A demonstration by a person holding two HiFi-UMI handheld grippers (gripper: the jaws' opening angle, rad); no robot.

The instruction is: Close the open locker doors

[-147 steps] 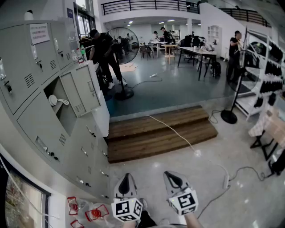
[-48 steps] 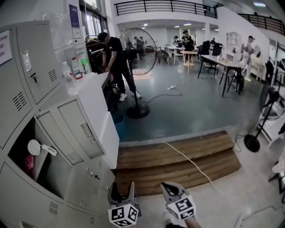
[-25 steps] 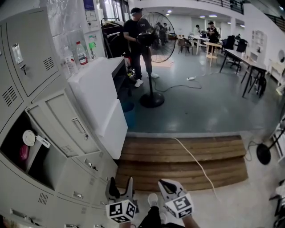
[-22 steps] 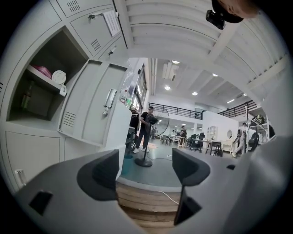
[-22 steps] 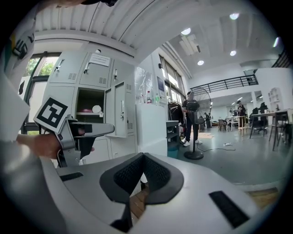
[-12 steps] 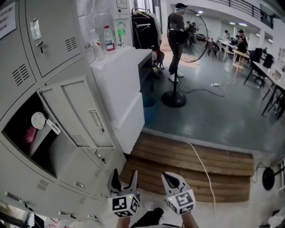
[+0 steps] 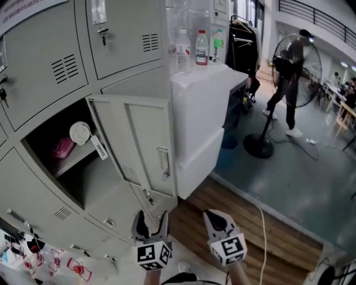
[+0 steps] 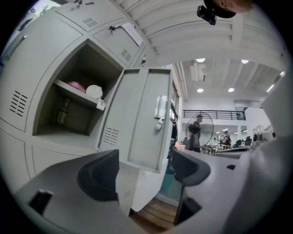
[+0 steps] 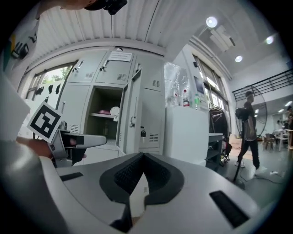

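The notice [image 7: 25, 8] on the lockers [image 7: 125, 39] is cut off at the head view's top edge.

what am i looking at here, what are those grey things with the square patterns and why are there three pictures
No robot: a person holds a tool in each hand. One picture comes from a camera on the person's head, looking down at the left hand-held gripper and the right hand-held gripper; the patterned cubes belong to them. The other two come from cameras riding on each one, looking along its jaws. The left jaws are apart, the right closed; both hold nothing. Ahead stand grey lockers, one door swung open. Inside, on a shelf, sit a pink thing and a white round thing.
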